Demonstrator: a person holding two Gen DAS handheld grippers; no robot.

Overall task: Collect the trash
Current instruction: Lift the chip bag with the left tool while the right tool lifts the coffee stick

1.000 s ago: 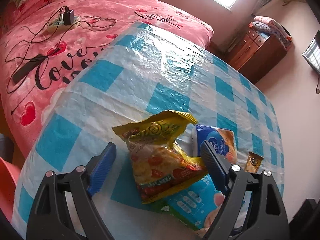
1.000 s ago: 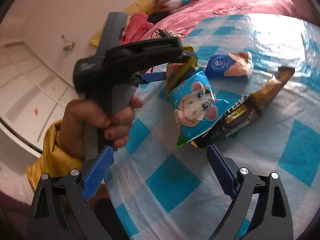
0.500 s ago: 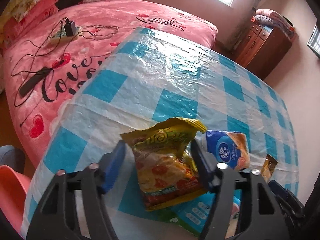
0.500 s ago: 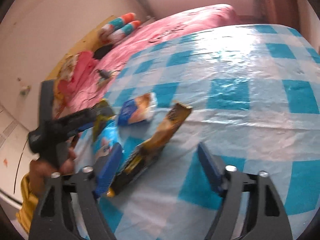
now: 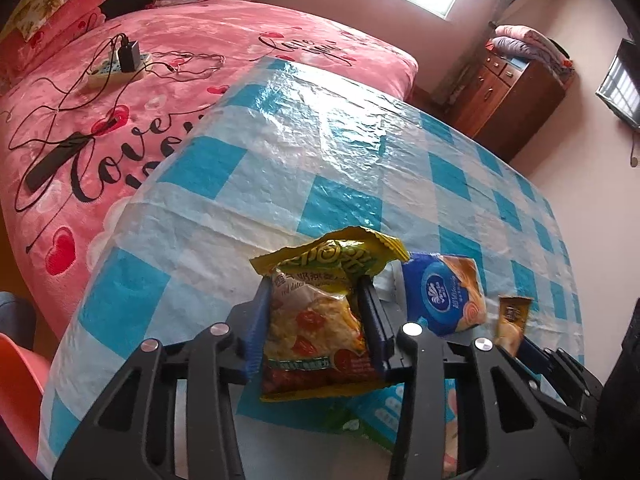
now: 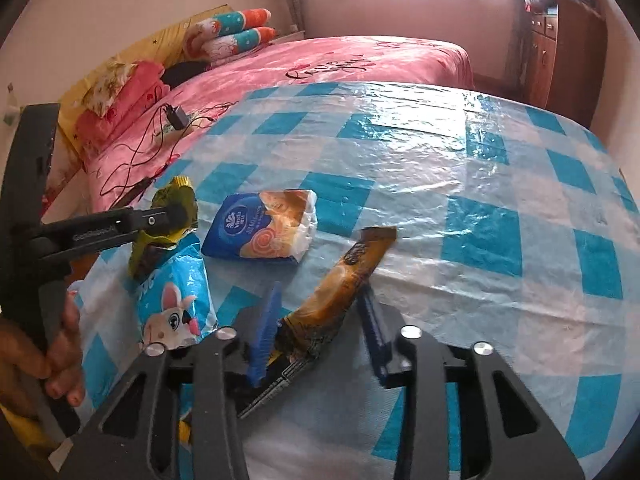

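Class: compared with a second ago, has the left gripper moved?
Yes. The left gripper has closed in on the yellow packet; against the checked tablecloth, its fingers now press the packet's sides.

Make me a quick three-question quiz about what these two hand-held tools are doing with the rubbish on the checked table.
1. True or false: the left tool is closed on the yellow snack bag.
2. Which wrapper lies between the right tool's fingers? A) the blue tissue pack B) the brown wrapper C) the blue rabbit bag
3. Fill in: the blue tissue pack lies on the checked ____.

Key: 1 true; 2 B; 3 tablecloth. The right tool's fingers look not quite shut on the brown wrapper.
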